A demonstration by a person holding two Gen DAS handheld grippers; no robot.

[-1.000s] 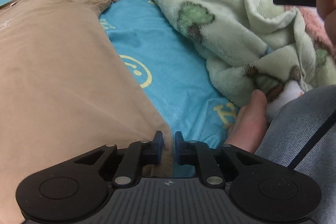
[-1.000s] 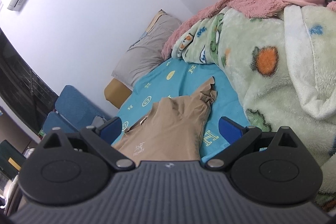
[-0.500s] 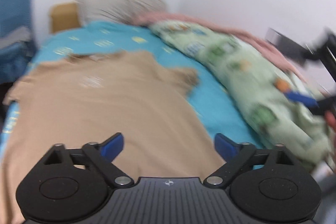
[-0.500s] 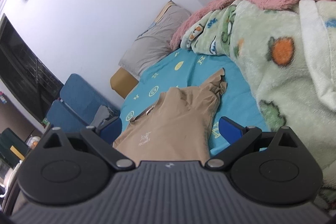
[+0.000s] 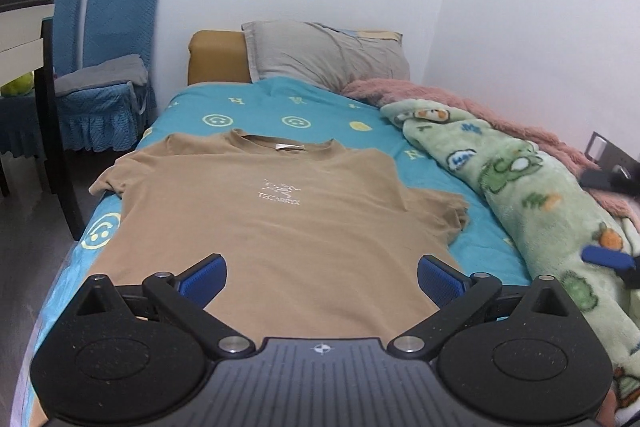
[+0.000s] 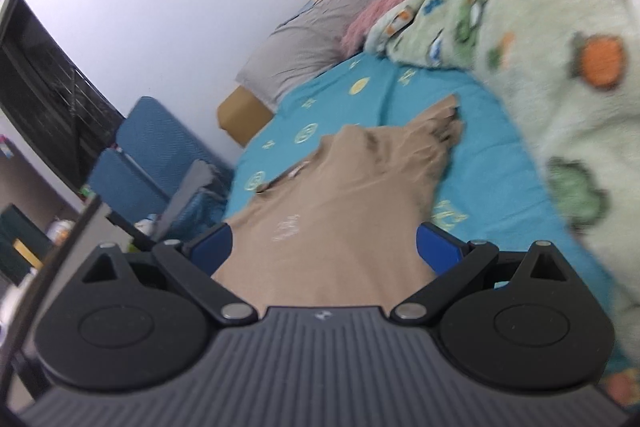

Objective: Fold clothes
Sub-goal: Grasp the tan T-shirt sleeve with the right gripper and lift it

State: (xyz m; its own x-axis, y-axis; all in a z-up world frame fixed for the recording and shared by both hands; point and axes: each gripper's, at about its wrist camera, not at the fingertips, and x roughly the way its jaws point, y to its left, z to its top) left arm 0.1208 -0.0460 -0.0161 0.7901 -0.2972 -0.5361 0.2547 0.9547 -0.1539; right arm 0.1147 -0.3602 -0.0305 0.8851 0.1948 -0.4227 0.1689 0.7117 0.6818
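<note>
Judging from both views, nothing is gripped yet, the first observer says: the left gripper (image 5: 322, 277) hangs above the lower part of the tan T-shirt (image 5: 280, 211), its jaws opening with only air between them, and the right gripper (image 6: 323, 246) stands just as wide and bare. The shirt lies face up on the blue sheet (image 5: 256, 107), collar toward the pillow (image 5: 320, 55).

So where is the trouble, the second asks.

The sleeve (image 5: 440, 211) nearest the green blanket (image 5: 520, 195) is bunched and partly tucked on itself, the first answers. If a fold starts without smoothing it, that lump probably ends up trapped inside and the fold comes out crooked.

And the blanket itself?

It lies just beside that side of the shirt, and the right gripper works from there. A wide jaw closing low could pinch fleece or sheet together with the shirt and drag them along.

What of the other side, the second asks.

The far sleeve (image 5: 108, 183) reaches to the mattress edge, near the blue chair (image 5: 116, 27). A pull toward that side might slide the cloth off the bed.

Anything about the grip?

One thin layer on a soft mattress is hard to catch, the first says. Pads coming down flat may only press it in, or pick up the sheet underneath. The right wrist view is also blurred, so how exactly that gripper sits over the hem cannot be told.
</note>
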